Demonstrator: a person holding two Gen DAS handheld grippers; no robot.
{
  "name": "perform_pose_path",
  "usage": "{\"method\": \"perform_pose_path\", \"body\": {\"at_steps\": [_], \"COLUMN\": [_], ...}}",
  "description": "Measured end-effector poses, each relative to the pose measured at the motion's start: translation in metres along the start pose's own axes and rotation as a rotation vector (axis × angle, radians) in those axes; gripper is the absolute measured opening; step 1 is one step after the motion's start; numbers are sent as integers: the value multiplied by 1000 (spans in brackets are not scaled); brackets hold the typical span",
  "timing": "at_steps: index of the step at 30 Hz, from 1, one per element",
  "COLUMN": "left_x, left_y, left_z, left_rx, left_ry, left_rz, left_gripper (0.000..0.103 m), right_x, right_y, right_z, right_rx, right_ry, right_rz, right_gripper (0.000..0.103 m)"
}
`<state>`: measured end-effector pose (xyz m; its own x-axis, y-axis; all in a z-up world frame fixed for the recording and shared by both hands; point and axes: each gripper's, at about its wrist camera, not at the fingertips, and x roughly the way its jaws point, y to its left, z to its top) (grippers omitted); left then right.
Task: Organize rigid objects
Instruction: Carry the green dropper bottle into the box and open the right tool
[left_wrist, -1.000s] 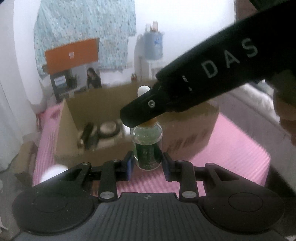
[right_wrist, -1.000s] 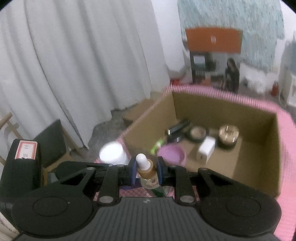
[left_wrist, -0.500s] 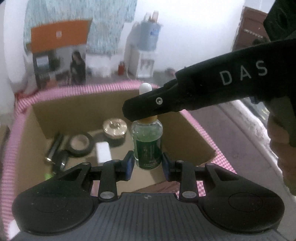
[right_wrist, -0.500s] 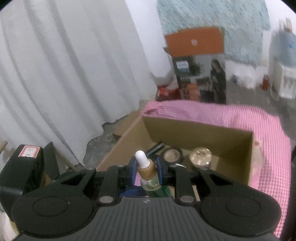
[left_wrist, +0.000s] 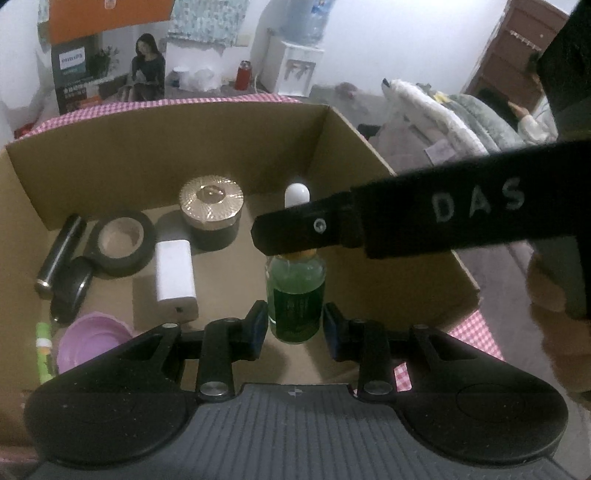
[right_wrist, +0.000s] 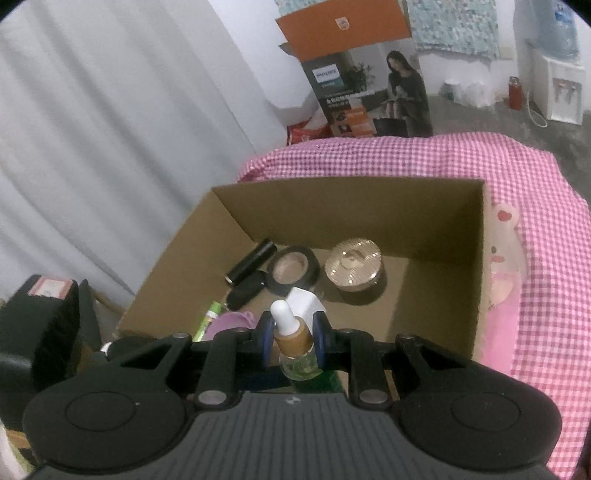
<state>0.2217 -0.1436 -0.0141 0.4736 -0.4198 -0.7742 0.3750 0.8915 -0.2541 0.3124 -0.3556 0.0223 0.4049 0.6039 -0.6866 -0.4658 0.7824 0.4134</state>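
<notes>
On right tool (left_wrist: 284, 236): "DAS" lettering.

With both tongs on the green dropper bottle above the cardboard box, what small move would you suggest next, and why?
Probably lower the green glass dropper bottle straight down: it hangs upright over bare floor of the brown cardboard box, right of the white rectangular charger.

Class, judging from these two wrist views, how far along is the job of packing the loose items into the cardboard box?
Done: the gold-lidded jar, tape roll, white charger, black tube and purple dish lie in the cardboard box. In hand: the dropper bottle, with the right gripper shut on its neck and the left gripper around its base, over the box. Left: setting it down.
</notes>
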Motion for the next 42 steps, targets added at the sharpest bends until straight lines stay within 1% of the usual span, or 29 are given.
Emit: {"method": "perform_pose_path", "body": {"at_steps": [7, 13, 15, 16, 17, 19, 20, 22, 25, 27, 30, 31, 36, 37, 40, 42], "left_x": [3, 2, 1, 0, -1, -3, -5, -9, -17, -24, -34, -37, -51, -52, -56, -58], "left_y": [1, -4, -5, -5, -6, -7, -7, -10, -15, -19, -24, -25, -26, -26, -27, -28], "left_z": [3, 3, 3, 3, 3, 3, 2, 2, -1, -3, -7, -9, -15, -16, -20, -23], "left_rx": [10, 18, 21, 23, 24, 29, 34, 45, 72, 89, 111, 117, 129, 130, 137, 139], "left_ry": [0, -7, -12, -14, -18, -25, -29, -44, -71, -90, -116, -123, -153, -151, -150, -151], "left_rz": [4, 15, 18, 21, 24, 27, 27, 36, 53, 70, 87, 95, 127, 130, 140, 153], "left_gripper": [36, 36, 36, 36, 37, 37, 38, 42, 51, 62, 71, 72, 84, 85, 87, 91], "right_x": [7, 19, 19, 18, 15, 10, 8, 2, -8, -16, -32, -38, -63, -67, -76, -84], "right_y": [-6, -11, -12, -12, -11, -8, -7, -4, -3, -3, -1, 0, 7, 9, 15, 19], "right_z": [-5, -13, -15, -16, -16, -15, -14, -13, -13, -15, -24, -28, -49, -53, -62, -68], "right_rx": [-12, 7, 13, 12, 12, 8, 5, -5, 18, 46, 79, 88, 125, 124, 121, 121], "right_ry": [6, 78, 87, 85, 80, 66, 58, 42, 18, -4, -47, -62, -137, -151, -180, -204], "right_rz": [-28, -49, -44, -42, -39, -39, -40, -47, -39, -22, 3, 8, 15, 12, -30, -46], "right_gripper": [24, 27, 31, 34, 42, 51, 52, 53, 53, 53, 57, 59, 61, 61, 61, 62]}}
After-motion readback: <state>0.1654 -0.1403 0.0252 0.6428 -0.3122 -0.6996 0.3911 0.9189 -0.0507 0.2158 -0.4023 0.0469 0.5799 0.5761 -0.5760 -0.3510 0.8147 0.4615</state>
